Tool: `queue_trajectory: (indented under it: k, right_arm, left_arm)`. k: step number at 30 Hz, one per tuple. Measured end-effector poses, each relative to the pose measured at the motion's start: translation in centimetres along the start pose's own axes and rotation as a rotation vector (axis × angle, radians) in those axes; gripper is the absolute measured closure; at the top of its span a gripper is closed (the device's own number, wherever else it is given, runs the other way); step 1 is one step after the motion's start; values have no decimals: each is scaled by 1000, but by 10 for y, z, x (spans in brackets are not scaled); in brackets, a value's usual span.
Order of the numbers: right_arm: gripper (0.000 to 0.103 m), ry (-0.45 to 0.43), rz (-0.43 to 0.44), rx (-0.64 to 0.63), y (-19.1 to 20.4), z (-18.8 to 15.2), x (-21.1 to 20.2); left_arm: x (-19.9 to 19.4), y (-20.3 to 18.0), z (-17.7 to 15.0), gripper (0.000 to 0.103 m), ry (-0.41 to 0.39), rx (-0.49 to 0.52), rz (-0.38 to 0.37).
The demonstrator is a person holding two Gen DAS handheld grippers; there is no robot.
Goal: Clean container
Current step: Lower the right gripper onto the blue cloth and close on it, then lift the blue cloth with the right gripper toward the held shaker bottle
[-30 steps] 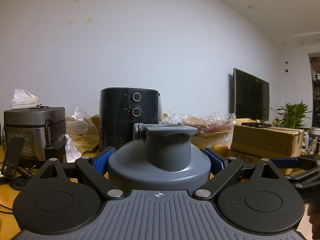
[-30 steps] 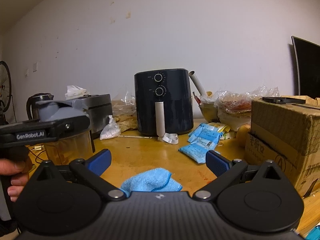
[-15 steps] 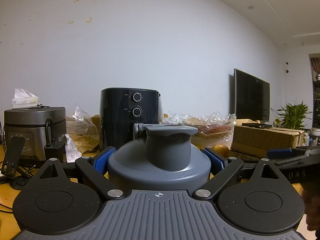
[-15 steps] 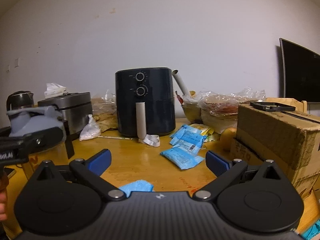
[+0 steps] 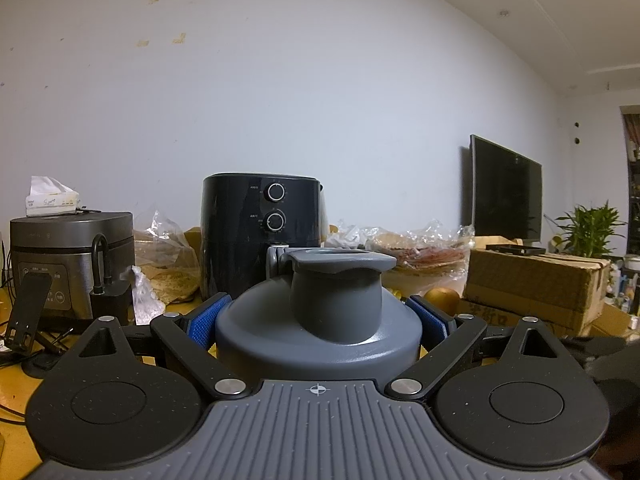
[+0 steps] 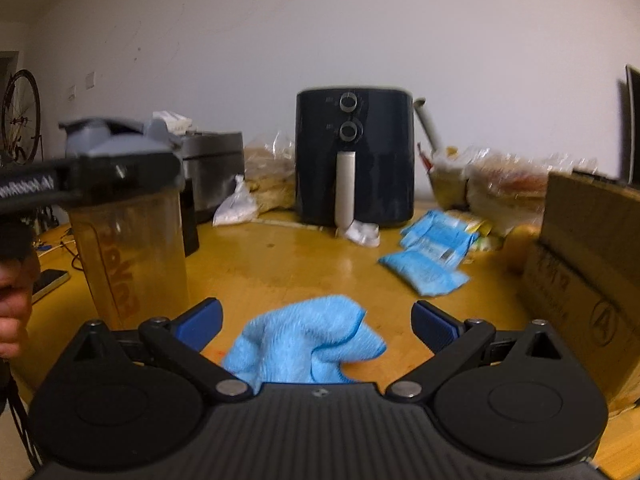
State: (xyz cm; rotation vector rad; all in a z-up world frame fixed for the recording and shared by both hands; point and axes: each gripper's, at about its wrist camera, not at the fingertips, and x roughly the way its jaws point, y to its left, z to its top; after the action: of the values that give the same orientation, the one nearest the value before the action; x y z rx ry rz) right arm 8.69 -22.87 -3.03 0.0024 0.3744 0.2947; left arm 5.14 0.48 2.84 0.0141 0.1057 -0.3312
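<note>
The left gripper point(image 5: 318, 316) is gripping the container point(image 6: 132, 240) upright at its lid; the right gripper point(image 6: 316, 322) is hovering, fingers wide, over the blue cloth point(image 6: 308, 344).

Black air fryer point(image 6: 355, 160) behind blue packets point(image 6: 430, 254), cardboard box point(image 6: 590, 264) at right

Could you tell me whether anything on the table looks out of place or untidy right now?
Mostly clutter. A blue cloth lies crumpled on the wooden table between the open right gripper fingers. Blue packets are strewn beside the air fryer. The shaker bottle stands upright in the left gripper; nothing looks spilled.
</note>
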Motion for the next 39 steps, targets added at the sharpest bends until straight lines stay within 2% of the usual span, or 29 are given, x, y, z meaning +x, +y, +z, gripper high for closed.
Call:
queue_trajectory:
  k: [8, 17, 19, 20, 23, 25, 29, 31, 36, 39]
  right_arm:
    - [0, 72, 27, 11, 6, -11, 24]
    - [1, 108, 29, -5, 13, -21, 35]
    - [13, 111, 31, 0, 12, -21, 37]
    - [15, 111, 33, 5, 12, -21, 37]
    - [29, 115, 40, 14, 10, -23, 39]
    - [43, 118, 45, 18, 8, -23, 40]
    - [58, 119, 61, 15, 9, -24, 38]
    - [70, 116, 66, 15, 9, -25, 37]
    - [87, 96, 72, 27, 6, -26, 35]
    - [89, 67, 78, 42, 4, -27, 32]
  left_arm:
    - [1, 2, -1, 8, -2, 0, -4]
    - [-1, 4, -1, 8, -1, -1, -11]
    - [-1, 4, -1, 8, 0, 0, -11]
    - [-1, 4, -1, 8, 0, 0, -11]
    - [-1, 5, -1, 8, -1, 0, -12]
    - [-1, 4, -1, 8, -2, 0, -12]
    - [-2, 3, -1, 8, -2, 1, -12]
    - [-2, 3, -1, 8, -1, 1, -12]
    - [-1, 3, -2, 8, 2, 2, -12]
    - [-1, 2, -1, 8, 3, 2, -12]
